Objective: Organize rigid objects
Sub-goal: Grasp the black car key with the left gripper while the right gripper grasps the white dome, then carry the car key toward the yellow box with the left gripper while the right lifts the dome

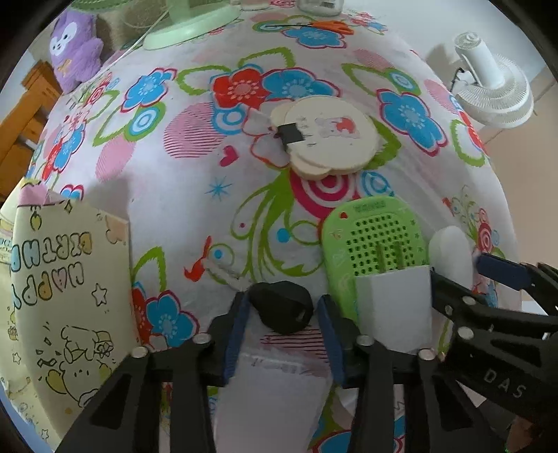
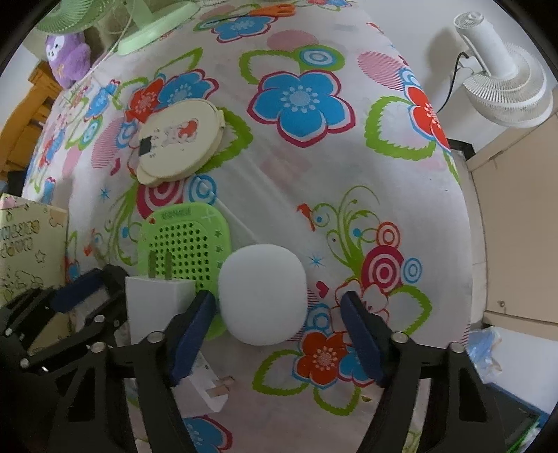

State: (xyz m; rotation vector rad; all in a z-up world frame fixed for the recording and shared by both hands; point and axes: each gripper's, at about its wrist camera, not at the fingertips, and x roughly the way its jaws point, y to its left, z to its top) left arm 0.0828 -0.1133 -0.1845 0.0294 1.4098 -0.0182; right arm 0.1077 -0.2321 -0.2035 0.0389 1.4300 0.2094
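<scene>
Black key sits between the open left claw; white charger crowds the wide right claw.

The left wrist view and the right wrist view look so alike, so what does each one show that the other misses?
Only the left wrist view shows the black key lying between the left gripper fingers, and a glass jar at the far edge.

Only the right wrist view shows the whole white rounded object, sitting between the open right gripper fingers, and a beige cabinet beside the table.

Both show the green perforated pad, the white plug adapter, the cream round case, the white fan, the purple plush toy and the yellow cartoon box.
</scene>
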